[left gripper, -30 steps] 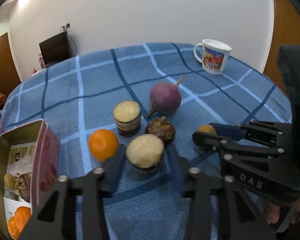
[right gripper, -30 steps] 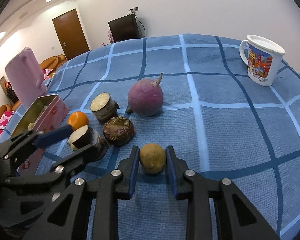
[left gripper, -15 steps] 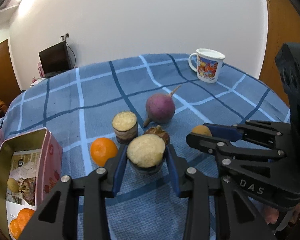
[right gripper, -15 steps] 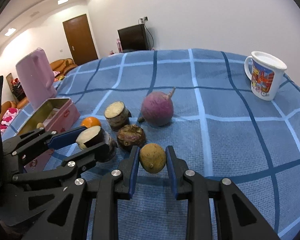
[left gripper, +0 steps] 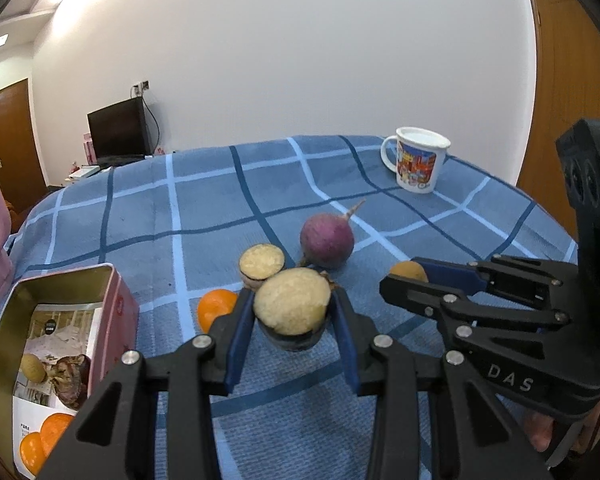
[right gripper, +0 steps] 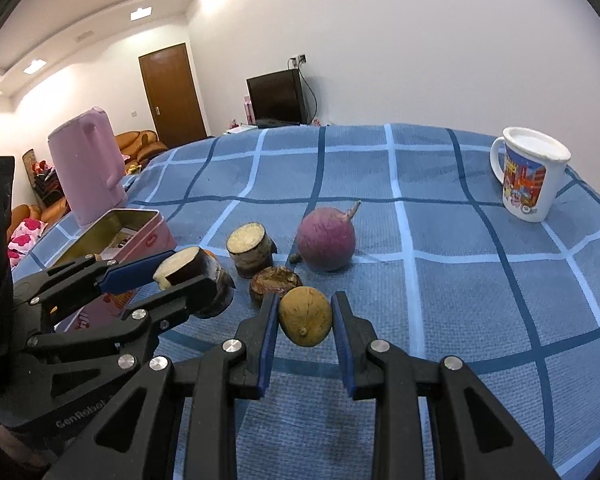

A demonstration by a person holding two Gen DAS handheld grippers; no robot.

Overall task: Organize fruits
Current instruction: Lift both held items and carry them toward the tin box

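My left gripper (left gripper: pixel 292 312) is shut on a cut dark-skinned piece with a pale top (left gripper: pixel 293 309) and holds it above the cloth. It also shows in the right wrist view (right gripper: pixel 186 270). My right gripper (right gripper: pixel 305 316) is shut on a small round tan fruit (right gripper: pixel 306 315), lifted off the cloth; it shows in the left wrist view (left gripper: pixel 408 271) too. On the cloth lie a purple radish (right gripper: pixel 326 238), a second cut piece (right gripper: pixel 248 249), a brown mangosteen (right gripper: pixel 275 283) and an orange (left gripper: pixel 216 307). An open pink tin (left gripper: pixel 56 364) holds several fruits at left.
A printed white mug (right gripper: pixel 530 174) stands at the back right of the blue checked tablecloth (right gripper: pixel 460 280). A pink jug (right gripper: pixel 88 170) stands behind the tin at left. The table's edge curves round at the back.
Both grippers have lifted with their loads: the left has closed on the cut piece and raised it, the right has raised the tan fruit. The view has tilted up.
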